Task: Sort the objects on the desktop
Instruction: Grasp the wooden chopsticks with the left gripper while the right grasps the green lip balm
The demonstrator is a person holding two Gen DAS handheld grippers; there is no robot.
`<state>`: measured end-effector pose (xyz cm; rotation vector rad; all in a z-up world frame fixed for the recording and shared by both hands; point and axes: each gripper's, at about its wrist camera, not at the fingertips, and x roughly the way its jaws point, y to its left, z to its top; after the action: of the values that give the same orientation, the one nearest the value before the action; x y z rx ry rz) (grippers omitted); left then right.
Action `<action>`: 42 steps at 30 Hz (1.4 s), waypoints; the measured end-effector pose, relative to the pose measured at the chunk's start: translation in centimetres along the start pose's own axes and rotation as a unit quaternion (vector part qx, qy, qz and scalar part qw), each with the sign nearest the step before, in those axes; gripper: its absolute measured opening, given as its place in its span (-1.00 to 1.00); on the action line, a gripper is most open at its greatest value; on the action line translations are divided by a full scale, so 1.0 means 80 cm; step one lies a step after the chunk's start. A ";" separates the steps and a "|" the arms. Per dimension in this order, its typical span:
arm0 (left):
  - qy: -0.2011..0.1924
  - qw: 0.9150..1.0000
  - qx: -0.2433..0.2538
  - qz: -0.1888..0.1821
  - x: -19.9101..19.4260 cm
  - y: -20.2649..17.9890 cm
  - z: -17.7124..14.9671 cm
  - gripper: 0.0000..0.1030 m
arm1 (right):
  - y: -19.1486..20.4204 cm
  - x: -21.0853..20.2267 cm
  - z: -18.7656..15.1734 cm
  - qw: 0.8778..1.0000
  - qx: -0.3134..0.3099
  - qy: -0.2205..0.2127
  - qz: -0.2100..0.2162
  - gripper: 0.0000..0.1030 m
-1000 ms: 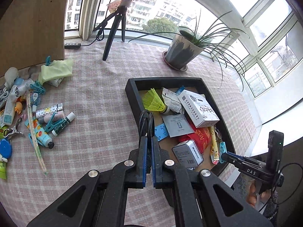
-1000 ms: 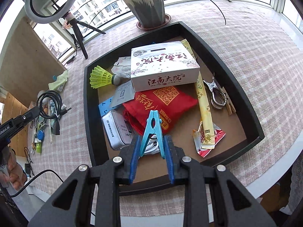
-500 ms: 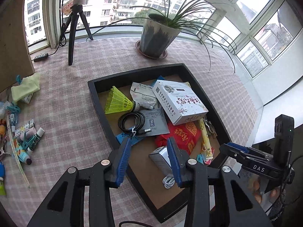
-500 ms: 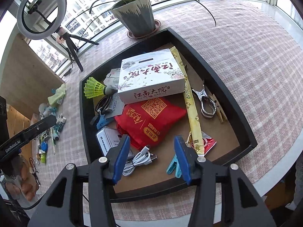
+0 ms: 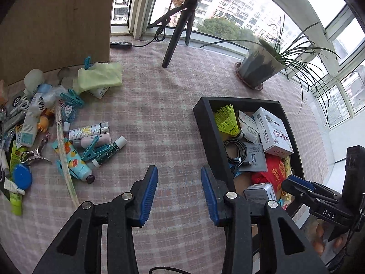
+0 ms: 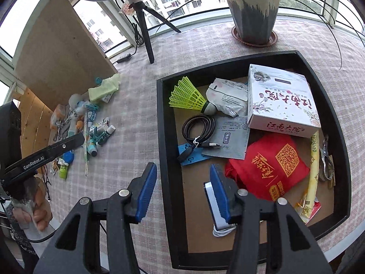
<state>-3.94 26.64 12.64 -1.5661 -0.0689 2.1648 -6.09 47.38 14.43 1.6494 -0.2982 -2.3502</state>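
**Both grippers empty, tray half loaded, pile still on the left**

The left gripper (image 5: 179,191) has its jaws spread apart with nothing between them, just checked tablecloth (image 5: 159,118) underneath. It hangs over the bare stretch between the loose pile and the black tray (image 5: 206,132). The right gripper (image 6: 182,190) is released too, jaws wide and empty, straddling the tray's left wall (image 6: 163,150): one blue pad over the cloth, the other over the tray's cardboard floor.

In the tray (right side of the table): a yellow shuttlecock (image 6: 189,96) at the far left corner, a coiled black cable (image 6: 198,129) just nearer than it, a grey sachet (image 6: 232,137) beside the cable, a white printed box (image 6: 282,100) at the far right, a red pouch (image 6: 269,166) nearer than the box, a long yellow packet (image 6: 313,171) along the right side and a metal clip (image 6: 325,159) by the right wall. A white cable (image 6: 222,230) and a small tin peek out from behind the right gripper's finger.

Unsorted stuff sits in a heap on the left: a yellow-green cloth (image 5: 100,78) at the far end, teal clothespins (image 5: 94,148), small tubes and bottles, a blue round tape measure (image 5: 21,175), a silver clip (image 5: 32,155).

A potted plant (image 5: 260,68) stands beyond the tray and a tripod (image 5: 178,27) is near the window.
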 end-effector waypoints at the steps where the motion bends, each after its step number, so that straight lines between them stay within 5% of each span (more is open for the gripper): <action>1: -0.002 1.000 -0.011 0.006 -0.001 0.015 0.003 -0.29 | 0.015 0.008 0.007 1.000 -0.013 0.005 0.004 -0.07; 10: -0.006 0.991 -0.128 0.037 0.004 0.169 0.023 -0.29 | 0.135 0.104 0.076 0.993 -0.091 0.059 0.044 -0.07; 15: 0.000 0.986 -0.162 0.042 0.018 0.216 0.036 -0.29 | 0.195 0.160 0.109 0.983 -0.139 0.103 0.058 -0.08; 24: 0.023 0.984 -0.173 0.040 0.059 0.230 0.047 -0.29 | 0.209 0.235 0.116 0.979 -0.116 0.158 0.064 -0.25; 32: 0.043 0.985 -0.160 0.050 0.085 0.223 0.044 -0.37 | 0.179 0.230 0.090 0.981 -0.060 0.168 0.071 -0.35; 42: 0.042 0.985 -0.162 0.047 0.088 0.227 0.033 -0.75 | 0.194 0.258 0.082 0.982 -0.048 0.178 0.053 -0.49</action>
<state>-14.21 13.83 1.79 -1.8704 -0.3425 2.2436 -17.60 26.17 3.12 1.9099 -0.1919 -1.9159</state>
